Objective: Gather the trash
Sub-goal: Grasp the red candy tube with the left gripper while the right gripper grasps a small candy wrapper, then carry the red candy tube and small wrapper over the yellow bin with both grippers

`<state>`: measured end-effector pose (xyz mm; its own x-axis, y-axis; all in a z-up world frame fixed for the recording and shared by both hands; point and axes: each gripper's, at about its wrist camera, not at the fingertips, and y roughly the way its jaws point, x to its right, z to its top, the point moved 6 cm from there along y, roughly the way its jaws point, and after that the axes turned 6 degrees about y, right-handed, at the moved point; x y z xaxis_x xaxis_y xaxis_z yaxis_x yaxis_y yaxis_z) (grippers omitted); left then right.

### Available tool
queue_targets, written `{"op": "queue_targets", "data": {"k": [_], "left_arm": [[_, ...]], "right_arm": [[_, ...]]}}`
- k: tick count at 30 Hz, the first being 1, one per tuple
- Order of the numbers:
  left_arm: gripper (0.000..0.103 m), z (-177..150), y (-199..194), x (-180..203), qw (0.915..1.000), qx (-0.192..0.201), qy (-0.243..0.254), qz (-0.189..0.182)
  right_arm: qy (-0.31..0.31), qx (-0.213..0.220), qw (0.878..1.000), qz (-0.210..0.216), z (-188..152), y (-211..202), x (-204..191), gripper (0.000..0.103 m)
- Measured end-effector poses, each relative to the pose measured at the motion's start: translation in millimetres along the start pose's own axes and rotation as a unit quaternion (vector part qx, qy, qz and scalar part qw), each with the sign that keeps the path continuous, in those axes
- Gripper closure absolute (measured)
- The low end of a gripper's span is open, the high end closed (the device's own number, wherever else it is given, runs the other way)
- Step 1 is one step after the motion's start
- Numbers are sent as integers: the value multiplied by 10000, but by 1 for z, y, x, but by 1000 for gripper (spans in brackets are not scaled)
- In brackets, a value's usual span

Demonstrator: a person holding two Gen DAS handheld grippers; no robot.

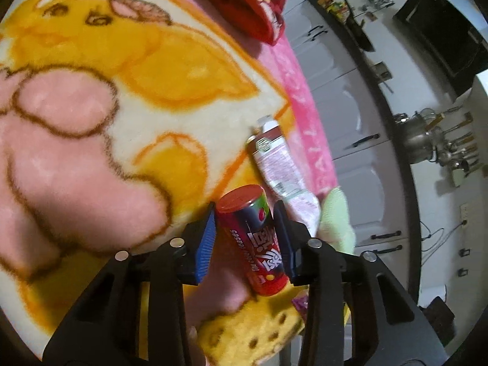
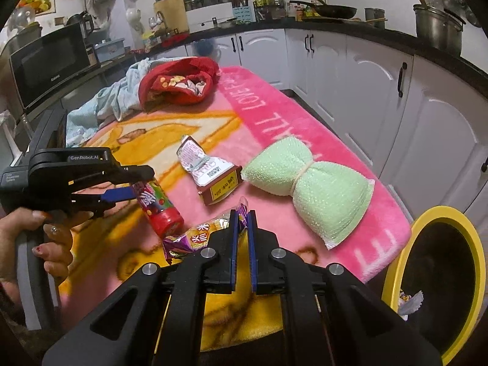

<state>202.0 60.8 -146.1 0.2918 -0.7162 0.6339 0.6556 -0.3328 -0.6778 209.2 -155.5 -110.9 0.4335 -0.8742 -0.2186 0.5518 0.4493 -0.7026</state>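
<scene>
My left gripper point(image 1: 245, 238) is shut on a red candy tube point(image 1: 259, 244) and holds it just above the blanket; the tube also shows in the right wrist view point(image 2: 158, 207), held by the left gripper point(image 2: 134, 187). My right gripper point(image 2: 243, 228) is shut on a yellow and purple snack wrapper point(image 2: 195, 238). A crushed red and white carton point(image 2: 210, 174) lies on the blanket beyond; it also shows in the left wrist view point(image 1: 277, 164). A yellow-rimmed trash bin point(image 2: 439, 283) stands at the lower right, with wrappers inside.
A pink and yellow blanket point(image 2: 274, 116) covers the table. A green tied sponge cloth point(image 2: 314, 189) lies at the right. A red cloth bag point(image 2: 180, 82) and a pale blue cloth point(image 2: 103, 103) lie at the far end. White kitchen cabinets point(image 2: 427, 116) run along the right.
</scene>
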Motion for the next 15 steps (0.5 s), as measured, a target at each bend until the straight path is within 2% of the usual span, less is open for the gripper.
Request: {"op": "queue_targets", "data": {"k": [4,15], "left_arm": [[75,3,-10,8,9996,155,164,-186],[76,6,-33,47,9937,502,965,-252]], "right_arm": [[-34,79,10000,-7,2,-7,-2,97],[-23,434,9990,-74,12,-32,2,97]]}}
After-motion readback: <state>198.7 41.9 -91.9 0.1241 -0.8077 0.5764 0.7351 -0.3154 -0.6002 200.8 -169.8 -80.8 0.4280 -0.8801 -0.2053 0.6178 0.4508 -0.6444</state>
